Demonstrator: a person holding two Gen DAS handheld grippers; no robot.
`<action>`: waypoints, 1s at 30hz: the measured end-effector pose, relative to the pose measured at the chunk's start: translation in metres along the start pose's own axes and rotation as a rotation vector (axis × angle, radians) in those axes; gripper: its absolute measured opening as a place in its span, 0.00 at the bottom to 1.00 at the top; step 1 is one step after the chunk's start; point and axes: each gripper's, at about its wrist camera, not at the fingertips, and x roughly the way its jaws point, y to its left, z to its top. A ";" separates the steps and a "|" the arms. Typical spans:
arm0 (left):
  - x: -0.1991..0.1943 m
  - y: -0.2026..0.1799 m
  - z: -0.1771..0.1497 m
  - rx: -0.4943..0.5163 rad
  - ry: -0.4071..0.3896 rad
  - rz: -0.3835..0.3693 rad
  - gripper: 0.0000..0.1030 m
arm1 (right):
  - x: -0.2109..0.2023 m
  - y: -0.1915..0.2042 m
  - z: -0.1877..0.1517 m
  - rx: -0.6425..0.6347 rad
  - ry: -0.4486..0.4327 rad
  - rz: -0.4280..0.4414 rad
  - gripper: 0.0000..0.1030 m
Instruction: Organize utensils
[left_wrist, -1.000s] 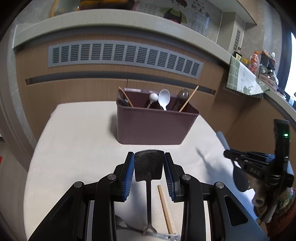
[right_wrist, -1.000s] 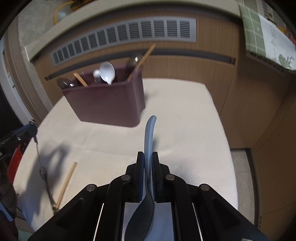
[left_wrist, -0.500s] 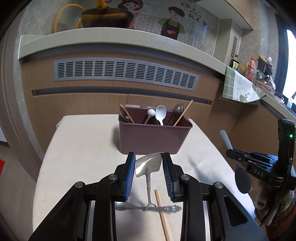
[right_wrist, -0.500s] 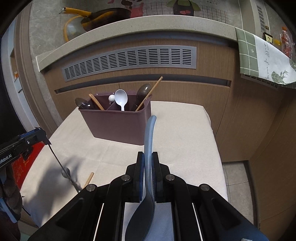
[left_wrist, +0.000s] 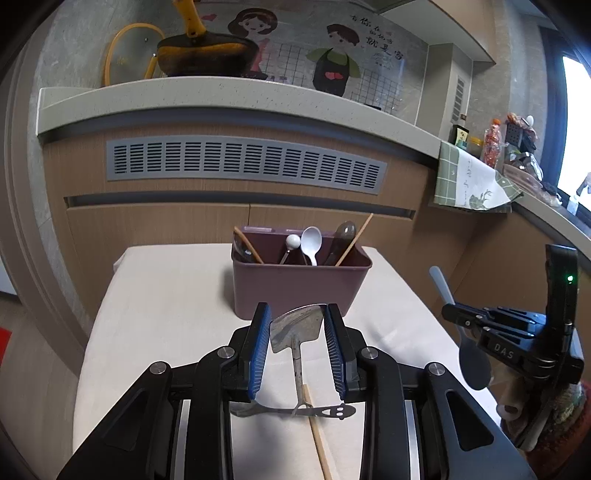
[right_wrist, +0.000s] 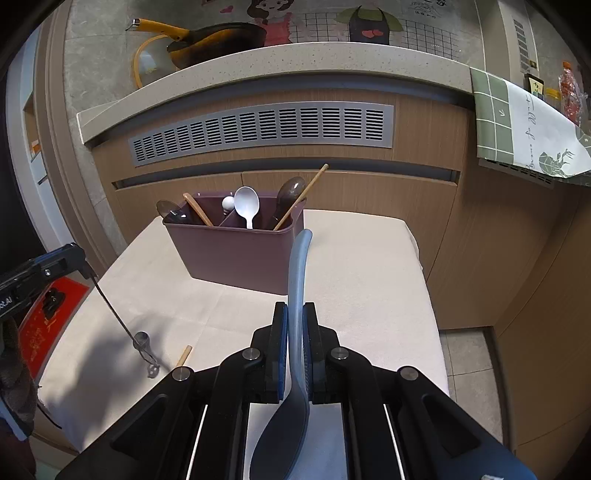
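Note:
A maroon utensil caddy (left_wrist: 301, 286) stands at the far middle of the white table, also in the right wrist view (right_wrist: 236, 254), holding spoons and chopsticks. My left gripper (left_wrist: 297, 325) is shut on the blade of a small metal spatula (left_wrist: 297, 330), which hangs handle-down above the table; it shows in the right wrist view (right_wrist: 118, 314) too. My right gripper (right_wrist: 295, 325) is shut on a grey-blue spoon (right_wrist: 297, 277), handle pointing forward and up, bowl toward the camera. It also shows in the left wrist view (left_wrist: 456, 323).
A wooden chopstick (left_wrist: 317, 432) lies on the white table (left_wrist: 166, 295) below the spatula, seen too in the right wrist view (right_wrist: 183, 355). A wooden counter front with a grey vent (left_wrist: 243, 162) rises behind the table. A green-checked cloth (right_wrist: 524, 129) hangs at the right.
My left gripper has lifted the spatula off the table and pulled back from the caddy. My right gripper has risen and drawn back with the spoon.

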 end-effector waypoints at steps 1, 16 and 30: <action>-0.001 0.000 0.001 -0.001 -0.002 -0.002 0.30 | 0.000 0.000 0.000 0.002 0.001 0.000 0.07; -0.030 -0.020 0.048 0.085 -0.123 0.002 0.29 | -0.024 0.011 0.031 -0.016 -0.120 0.030 0.07; -0.045 -0.015 0.157 0.122 -0.299 -0.015 0.29 | -0.084 0.042 0.149 -0.094 -0.455 0.112 0.07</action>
